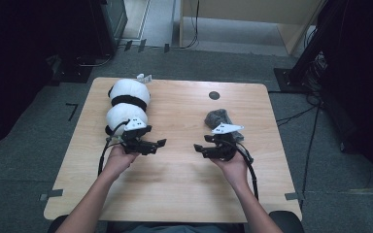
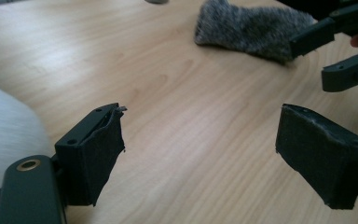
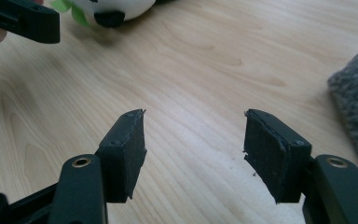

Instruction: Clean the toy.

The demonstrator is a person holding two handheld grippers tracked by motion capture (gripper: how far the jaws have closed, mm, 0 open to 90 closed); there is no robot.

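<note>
A white and black panda plush (image 1: 127, 104) lies on the left part of the wooden table (image 1: 184, 189); its white side (image 2: 4, 126) and its black foot (image 3: 109, 17) also show close up. A grey fuzzy cloth (image 1: 219, 118) lies right of centre, seen also as a grey woolly piece (image 2: 251, 28) and at a frame edge (image 3: 354, 98). My left gripper (image 1: 160, 143) is just in front of the plush, pointing right, open and empty (image 2: 200, 135). My right gripper (image 1: 198, 148) sits in front of the cloth, pointing left, open and empty (image 3: 193, 140). The two grippers face each other across bare wood.
A dark round grommet (image 1: 214, 95) sits in the table near its far edge. Cables (image 1: 301, 114) run over the grey carpet on the right, beside a black stand (image 1: 306, 63). Dark equipment (image 1: 102, 29) stands at the back left.
</note>
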